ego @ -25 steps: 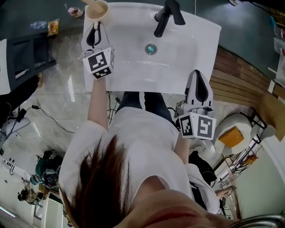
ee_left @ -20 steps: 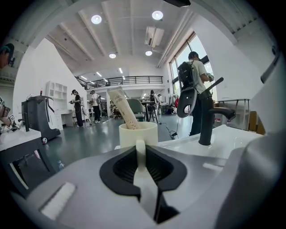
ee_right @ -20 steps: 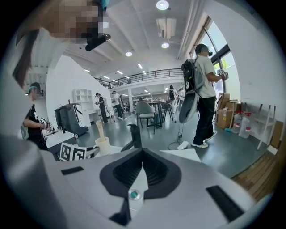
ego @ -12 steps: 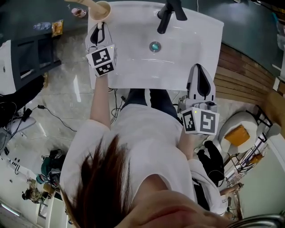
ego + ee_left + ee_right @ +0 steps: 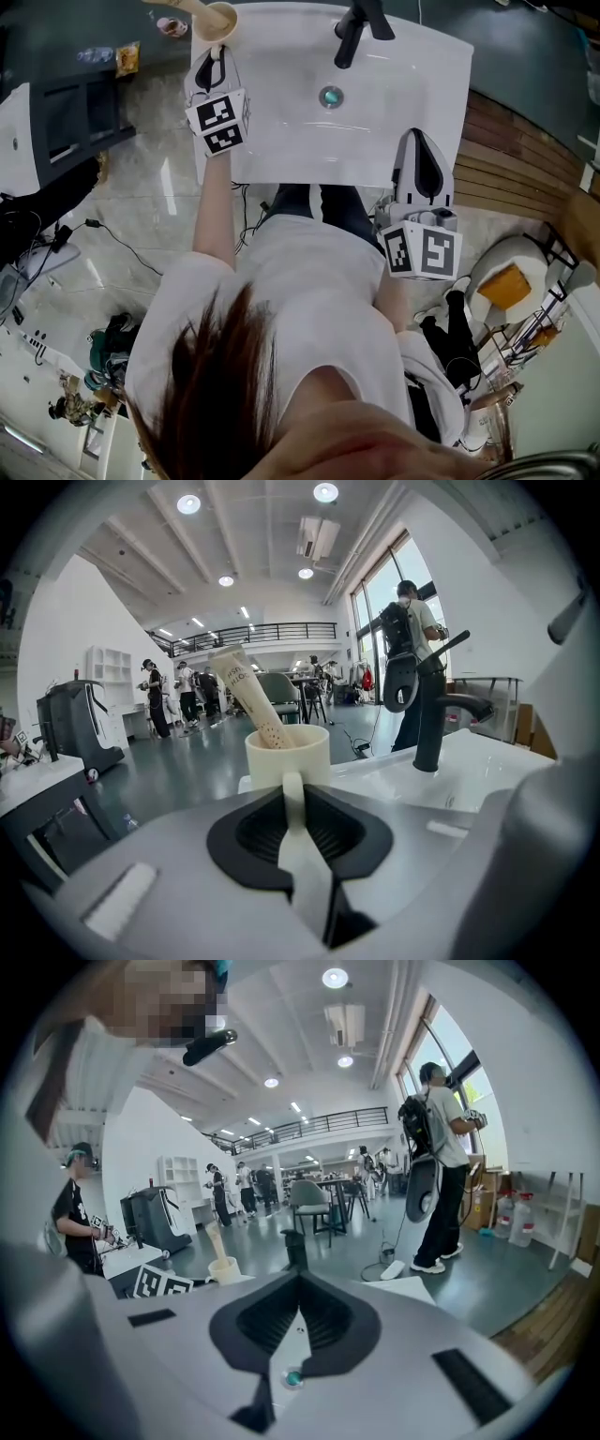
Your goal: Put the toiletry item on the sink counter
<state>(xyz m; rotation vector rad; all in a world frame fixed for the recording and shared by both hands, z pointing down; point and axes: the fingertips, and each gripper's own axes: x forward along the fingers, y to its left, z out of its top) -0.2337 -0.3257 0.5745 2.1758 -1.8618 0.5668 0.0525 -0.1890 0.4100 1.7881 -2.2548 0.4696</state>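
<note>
Against the faucet (image 5: 354, 28) almost nothing has shifted over the last second. The whole head view has slid a little, and the left claw's (image 5: 214, 54) jaws have just been easing apart.

The cream toiletry tube (image 5: 246, 694) stands in a cream mug (image 5: 287, 752), which sits on the washbasin's (image 5: 394, 122) flat far corner, the tabletop here, well to the left of the faucet. The tube's long axis is tilted: its lower end is inside the mug, and its top leans up and away from the faucet, out past the basin's left edge.

The mug lies straight ahead of the left claw, touching or nearly touching its tips. The mug's handle (image 5: 292, 794) points back into the narrow gap between the slightly spread jaws. The pads seem to stand just off the handle, though the margin is slim.

The right claw (image 5: 421, 136) is much farther off, at the basin's near edge on the other side of the faucet. Its tips are pressed together with nothing in them.

With the mug apparently resting on the tabletop, the placing looks nearly finished. The next move probably depends on drawing the left claw straight back along the handle's line. Pulling sideways could catch the handle and tip the leaning tube outward, over the edge.
</note>
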